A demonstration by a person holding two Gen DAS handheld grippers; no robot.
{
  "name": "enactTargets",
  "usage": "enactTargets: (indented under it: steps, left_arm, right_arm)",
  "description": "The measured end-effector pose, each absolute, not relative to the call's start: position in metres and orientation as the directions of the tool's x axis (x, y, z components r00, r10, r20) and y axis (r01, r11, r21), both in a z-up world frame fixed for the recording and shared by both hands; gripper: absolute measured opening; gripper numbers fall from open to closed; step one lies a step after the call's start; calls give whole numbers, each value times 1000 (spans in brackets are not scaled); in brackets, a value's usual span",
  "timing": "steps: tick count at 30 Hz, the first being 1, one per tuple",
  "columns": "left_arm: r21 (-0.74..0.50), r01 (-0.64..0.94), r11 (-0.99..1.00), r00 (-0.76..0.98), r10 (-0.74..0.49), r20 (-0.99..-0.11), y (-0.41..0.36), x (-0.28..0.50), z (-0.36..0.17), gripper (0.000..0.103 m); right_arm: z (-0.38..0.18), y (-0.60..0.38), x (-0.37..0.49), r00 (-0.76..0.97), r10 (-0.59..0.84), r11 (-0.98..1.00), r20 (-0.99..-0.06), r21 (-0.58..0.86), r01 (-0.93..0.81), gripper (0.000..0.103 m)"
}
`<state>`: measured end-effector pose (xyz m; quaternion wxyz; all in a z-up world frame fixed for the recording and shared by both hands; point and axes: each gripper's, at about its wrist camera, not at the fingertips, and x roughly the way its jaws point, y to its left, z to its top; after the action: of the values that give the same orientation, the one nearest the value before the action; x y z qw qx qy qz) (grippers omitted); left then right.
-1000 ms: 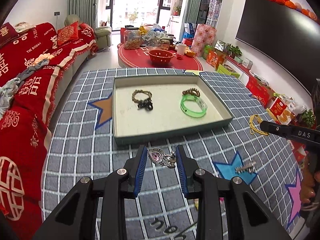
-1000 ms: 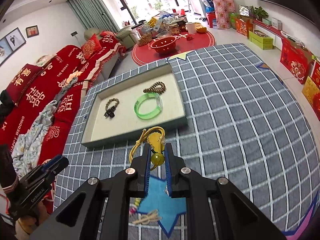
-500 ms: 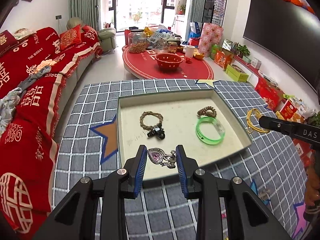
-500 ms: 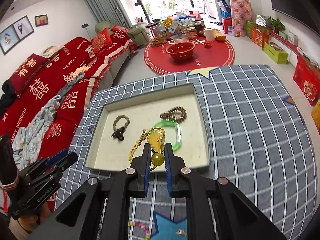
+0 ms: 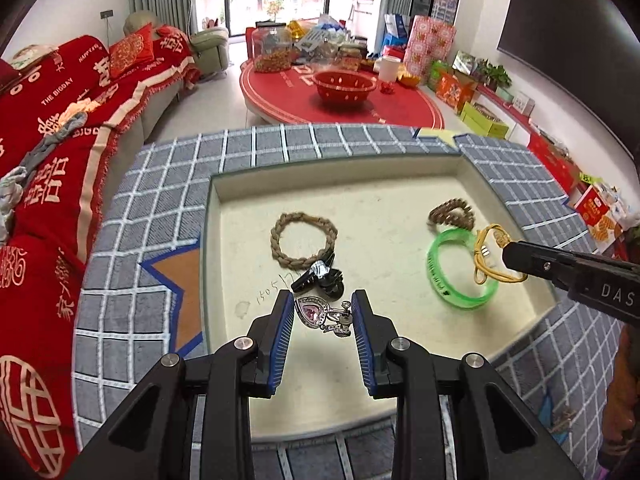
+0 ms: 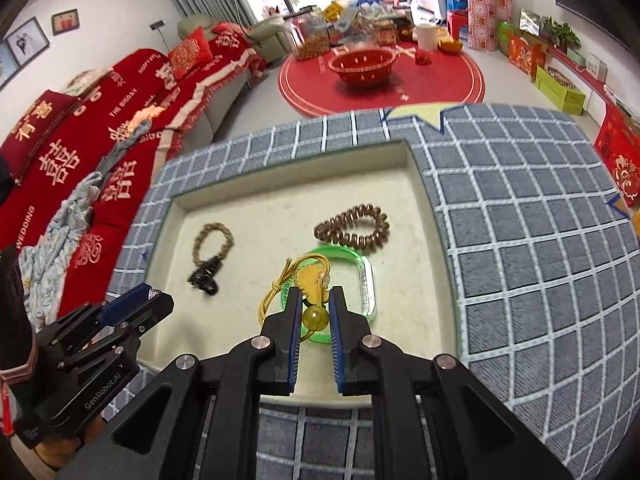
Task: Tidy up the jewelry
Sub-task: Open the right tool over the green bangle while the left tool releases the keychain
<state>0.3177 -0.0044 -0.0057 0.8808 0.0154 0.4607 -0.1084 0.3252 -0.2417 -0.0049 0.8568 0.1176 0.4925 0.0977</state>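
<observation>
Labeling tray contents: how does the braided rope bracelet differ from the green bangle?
The braided rope bracelet is tan, twisted fibre; the green bangle is smooth, translucent plastic. The rope bracelet lies in the left half of the tray, with a black clip at its near edge; the bangle lies in the right half, beside a brown coil band. The bangle's ring looks larger than the bracelet's. Both lie flat on the tray floor.
</observation>
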Motion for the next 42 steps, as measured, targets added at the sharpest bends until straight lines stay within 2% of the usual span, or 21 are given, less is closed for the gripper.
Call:
enactTargets:
  steps: [7, 21, 24, 26, 27, 28, 36, 41, 42]
  left_arm:
    - [-60, 198, 978, 525, -157, -837, -8, 325, -27, 43]
    - [32, 208, 978, 535, -87, -840, -21, 324, -39, 44]
    - [39, 202, 979, 537, -77, -840, -24, 324, -38, 44]
    - [45, 199, 979, 544, -72, -836, -25, 322, -37, 44]
    - [48, 198, 979, 548, -70, -834, -24, 321, -36, 44]
    - [53, 197, 979, 554, -66, -830, -25, 320, -34, 44]
    - [59, 181, 982, 570, -56, -820, -24, 316, -26, 44]
    - [59, 178, 982, 584, -57, -809, -22, 314, -20, 44]
    - [59, 176, 983, 589, -57, -806, -22, 313, -17, 47]
  right_arm:
    - [-30, -235, 336, 467, 250, 965, -848, 256, -52, 14]
    - [-44, -227, 340, 436, 213, 976, -874, 210, -56, 16]
    - [-43, -227, 339, 432, 225, 973, -874, 223, -54, 22]
    - [-40, -228, 338, 442, 234, 970, -866, 238, -48, 34]
    - [-38, -229, 337, 452, 241, 968, -859, 246, -49, 45]
    - [-35, -230, 336, 461, 247, 966, -852, 253, -51, 52]
    - [-18, -234, 326, 500, 296, 947, -814, 317, -45, 59]
    - [-9, -240, 313, 520, 303, 940, -799, 340, -27, 59]
    - [-7, -242, 310, 523, 307, 938, -795, 346, -25, 59]
